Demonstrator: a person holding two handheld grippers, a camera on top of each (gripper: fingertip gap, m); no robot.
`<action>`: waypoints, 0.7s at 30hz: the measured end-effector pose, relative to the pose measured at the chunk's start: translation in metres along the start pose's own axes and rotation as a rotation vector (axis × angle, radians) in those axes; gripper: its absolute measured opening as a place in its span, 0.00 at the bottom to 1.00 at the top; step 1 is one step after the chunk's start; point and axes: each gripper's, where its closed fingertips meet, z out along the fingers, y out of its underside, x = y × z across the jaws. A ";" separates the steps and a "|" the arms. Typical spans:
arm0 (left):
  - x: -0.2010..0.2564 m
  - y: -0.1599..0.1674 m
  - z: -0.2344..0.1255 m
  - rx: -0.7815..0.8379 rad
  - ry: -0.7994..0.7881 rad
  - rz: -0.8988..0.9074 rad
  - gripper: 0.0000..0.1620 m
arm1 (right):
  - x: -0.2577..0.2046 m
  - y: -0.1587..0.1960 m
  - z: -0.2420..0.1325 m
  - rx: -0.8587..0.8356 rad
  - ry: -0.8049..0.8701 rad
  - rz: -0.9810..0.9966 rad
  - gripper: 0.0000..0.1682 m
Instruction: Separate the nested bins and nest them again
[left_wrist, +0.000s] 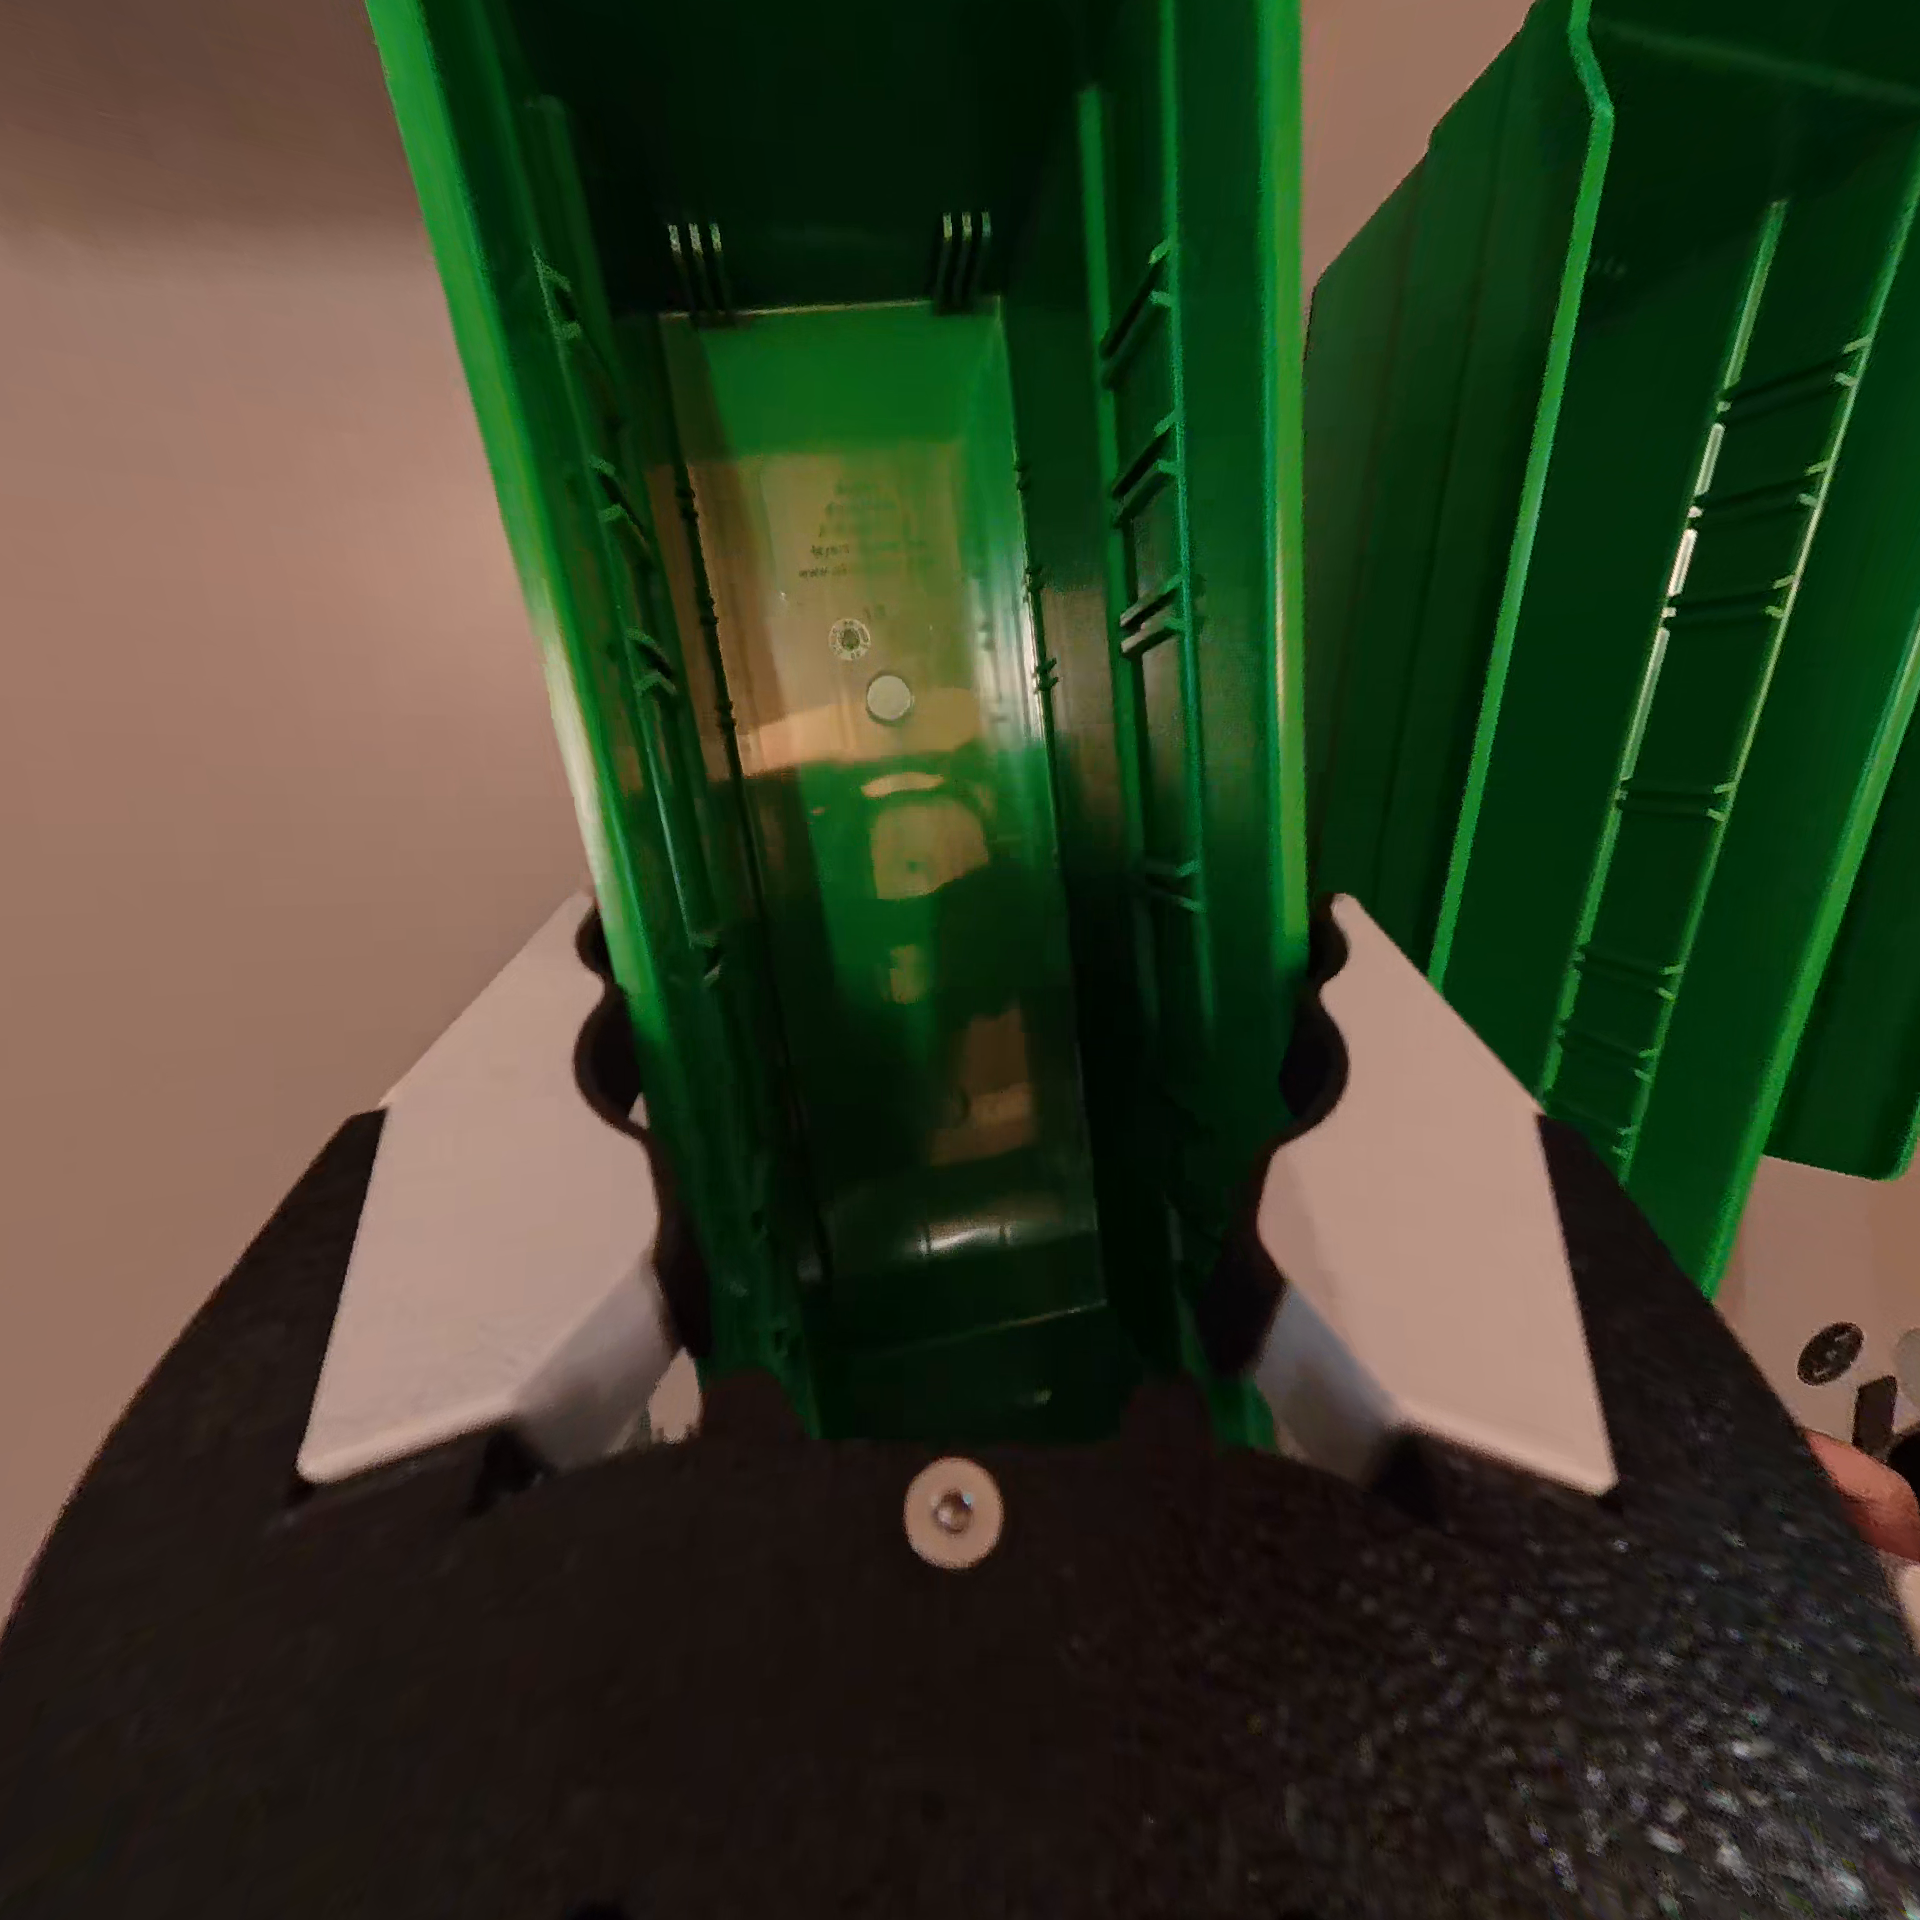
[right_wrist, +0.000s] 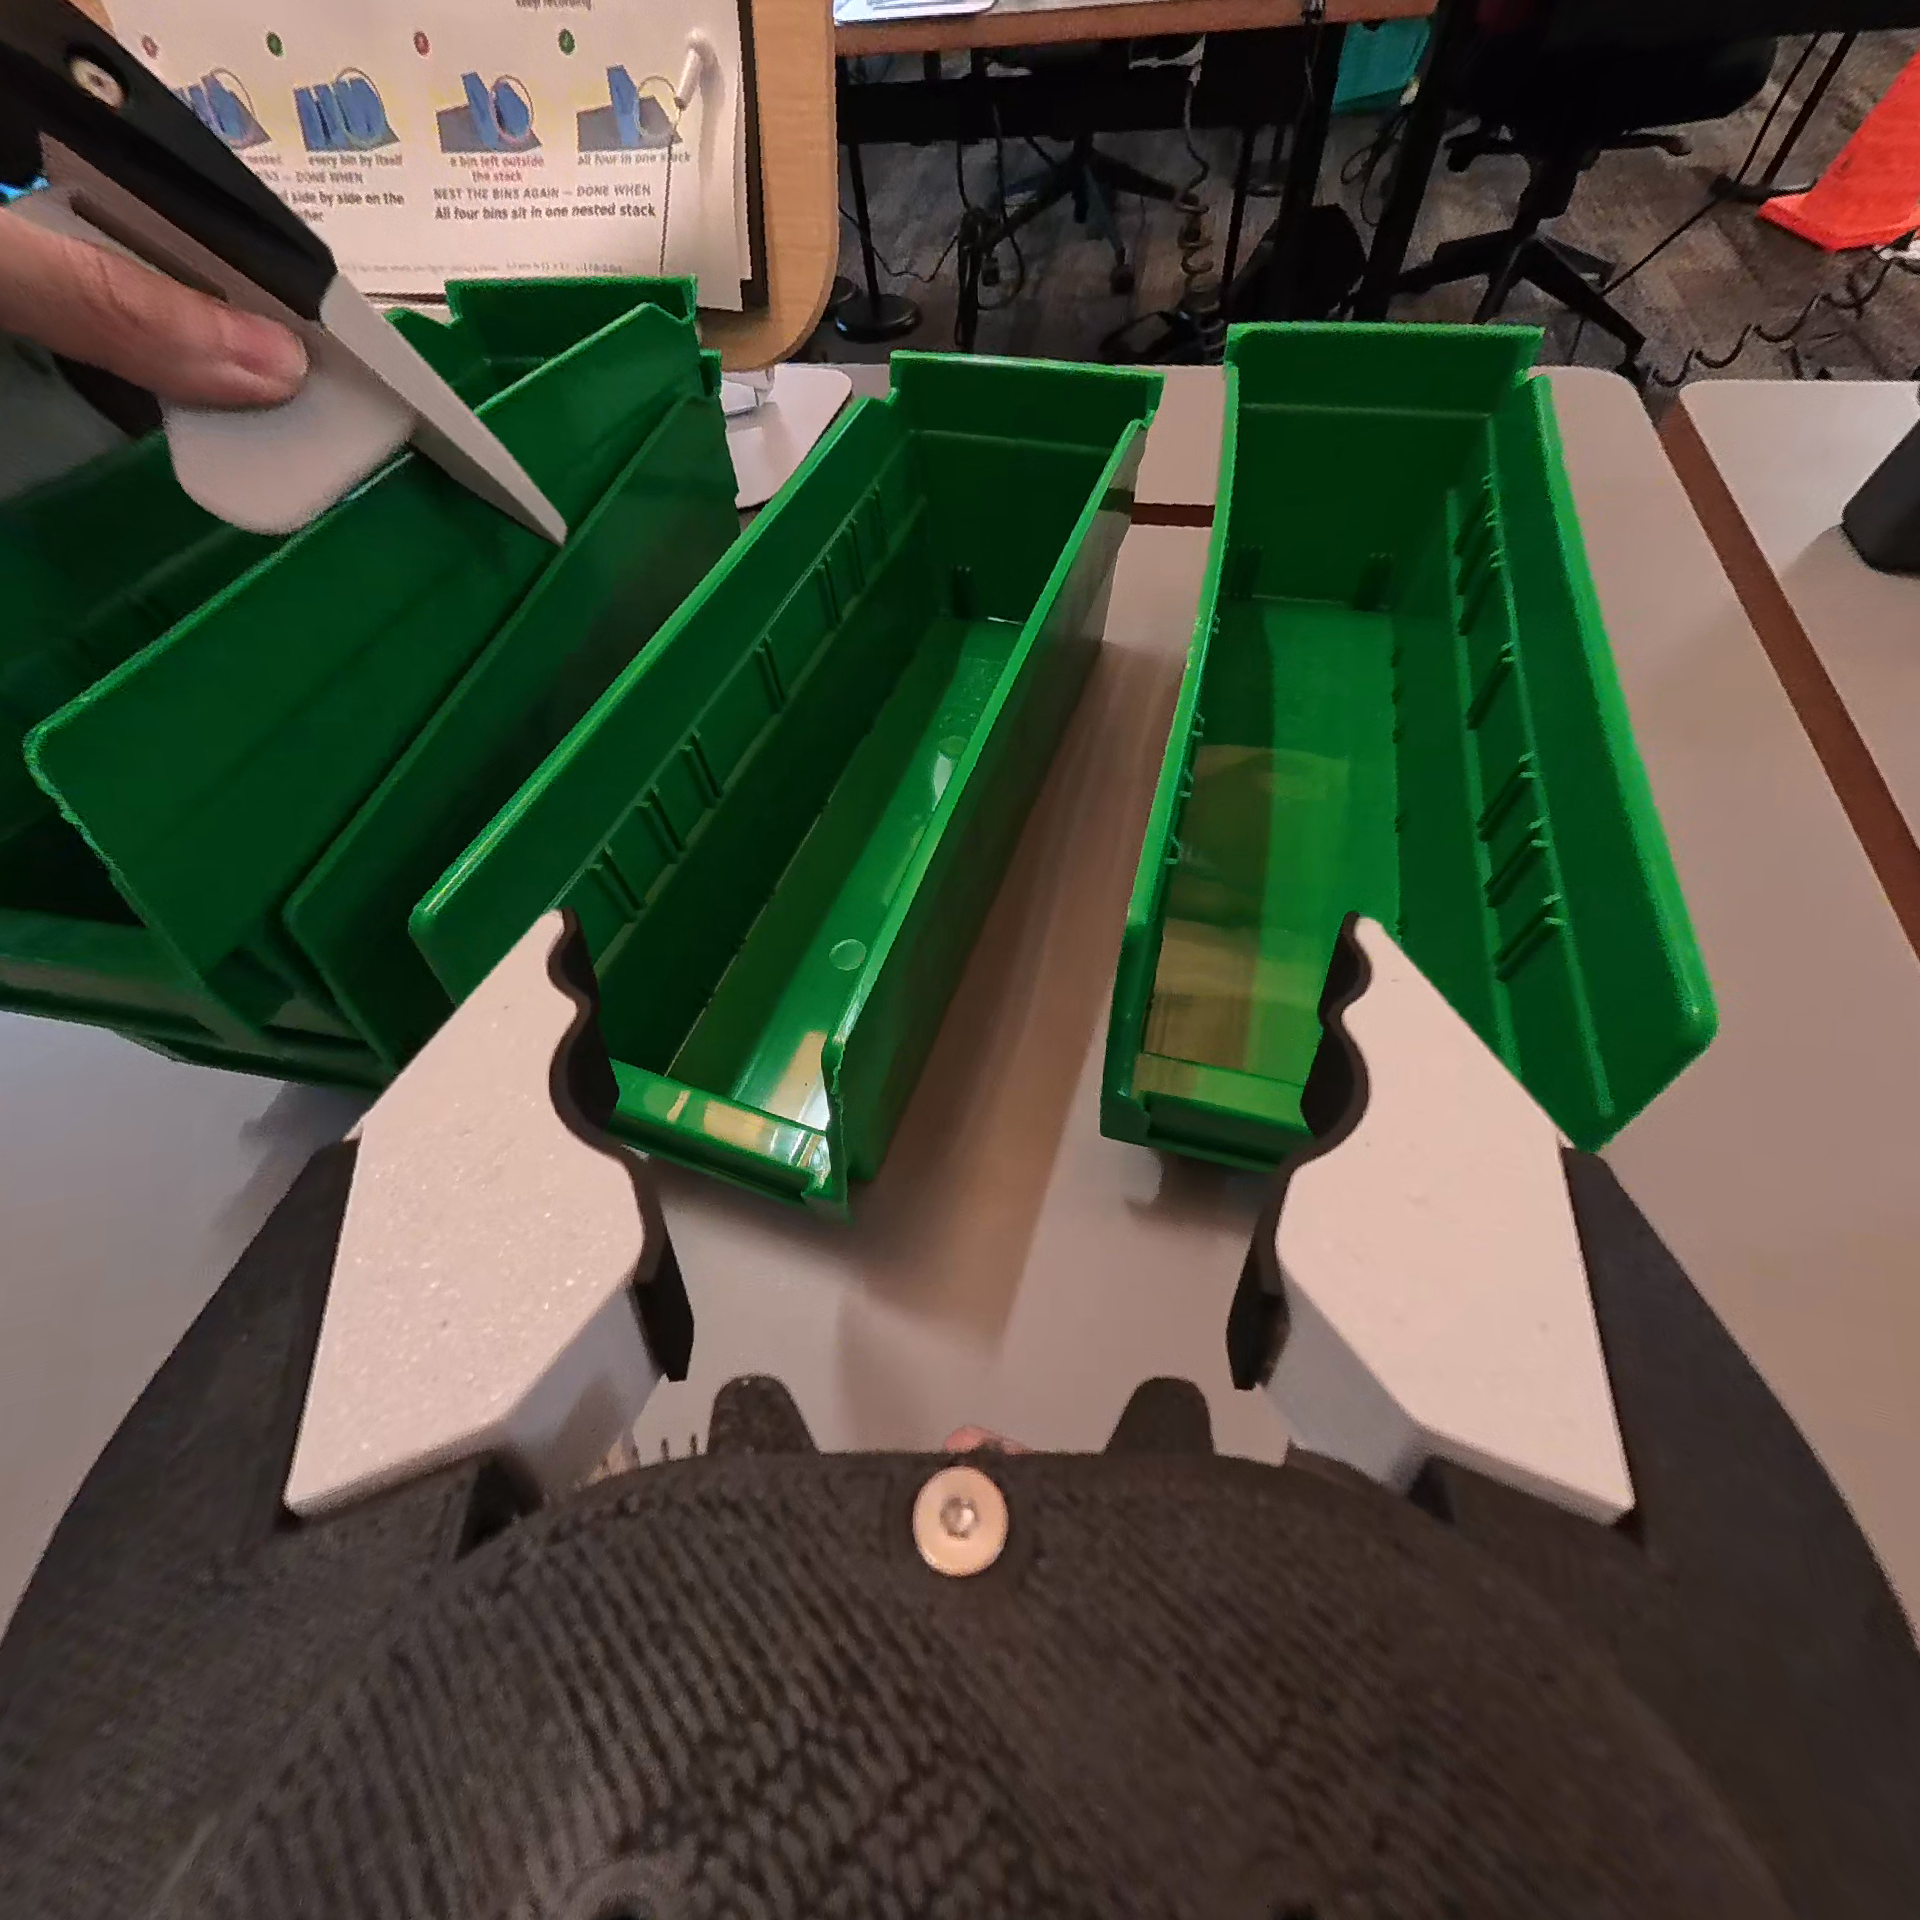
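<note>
nearest the right wrist camera, the right gripper (right_wrist: 961, 1039) hangs wide and empty over the grey table (right_wrist: 1039, 1247); beyond it two green bins (right_wrist: 821, 748) (right_wrist: 1392, 727) lie apart, side by side. farther left, the left gripper (left_wrist: 956, 1122) clamps a third bin (left_wrist: 883, 644) across its walls.

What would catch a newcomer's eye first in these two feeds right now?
The bright green bins: in the right wrist view, two single bins lie side by side on the grey table, ahead of the open, empty right gripper. At far left, the left gripper reaches into tilted bins. Its own view is filled by one long bin clamped between its fingers.
</note>
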 end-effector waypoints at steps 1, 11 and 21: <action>0.000 0.000 0.000 0.007 -0.003 0.000 0.80 | -0.001 0.001 0.001 -0.004 -0.001 -0.001 0.81; 0.005 -0.001 -0.020 0.047 0.073 0.082 0.74 | 0.001 0.002 0.002 -0.009 0.006 -0.007 0.81; 0.005 0.005 -0.012 -0.073 0.003 0.067 0.81 | 0.000 0.011 0.008 -0.050 0.014 -0.016 0.80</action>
